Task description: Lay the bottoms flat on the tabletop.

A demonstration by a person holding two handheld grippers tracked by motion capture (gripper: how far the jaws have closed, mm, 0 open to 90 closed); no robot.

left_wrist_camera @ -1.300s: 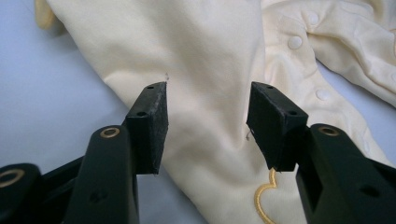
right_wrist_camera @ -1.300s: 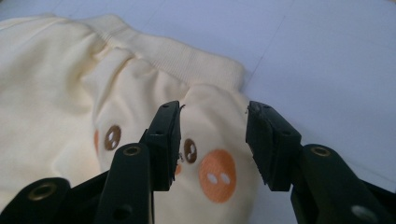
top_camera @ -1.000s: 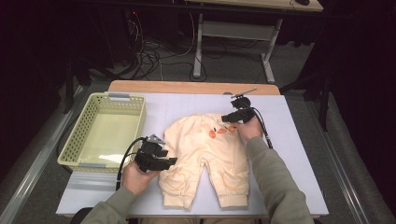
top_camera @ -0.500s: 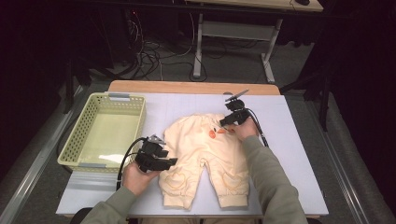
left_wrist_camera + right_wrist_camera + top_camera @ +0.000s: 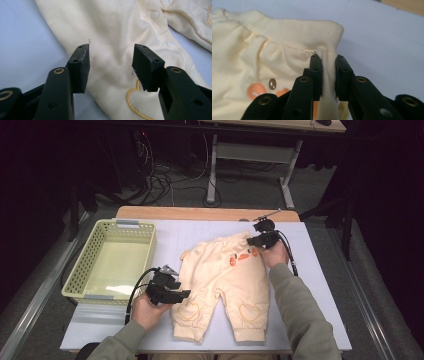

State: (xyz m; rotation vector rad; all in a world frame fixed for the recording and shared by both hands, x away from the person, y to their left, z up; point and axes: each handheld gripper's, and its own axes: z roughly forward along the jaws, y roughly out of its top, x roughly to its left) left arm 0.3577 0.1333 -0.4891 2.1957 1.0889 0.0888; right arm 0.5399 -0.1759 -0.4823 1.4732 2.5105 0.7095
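Cream baby pants [image 5: 225, 280] with orange embroidery lie flat on the white table [image 5: 190, 232], waistband away from me. My right gripper [image 5: 253, 241] is at the waistband's right corner. In the right gripper view its jaws have just been closing and the gripper [image 5: 327, 75] is shut on a raised fold of the pants [image 5: 274, 62] just below the ribbed waistband [image 5: 294, 32]. My left gripper [image 5: 184, 295] rests by the left leg, near the cuff. The left gripper [image 5: 111, 67] stands open over the leg fabric [image 5: 112, 25], beside a stitched heart [image 5: 132, 100], its pads off the cloth.
A pale green mesh basket [image 5: 120, 224] stands at the table's left side, close to my left hand. Bare white tabletop lies right of the pants and along the far edge. Cables trail from both grippers.
My right gripper has moved left and slightly down onto the waistband corner and closed on a fold of fabric. The left gripper and the pants' legs stayed put.
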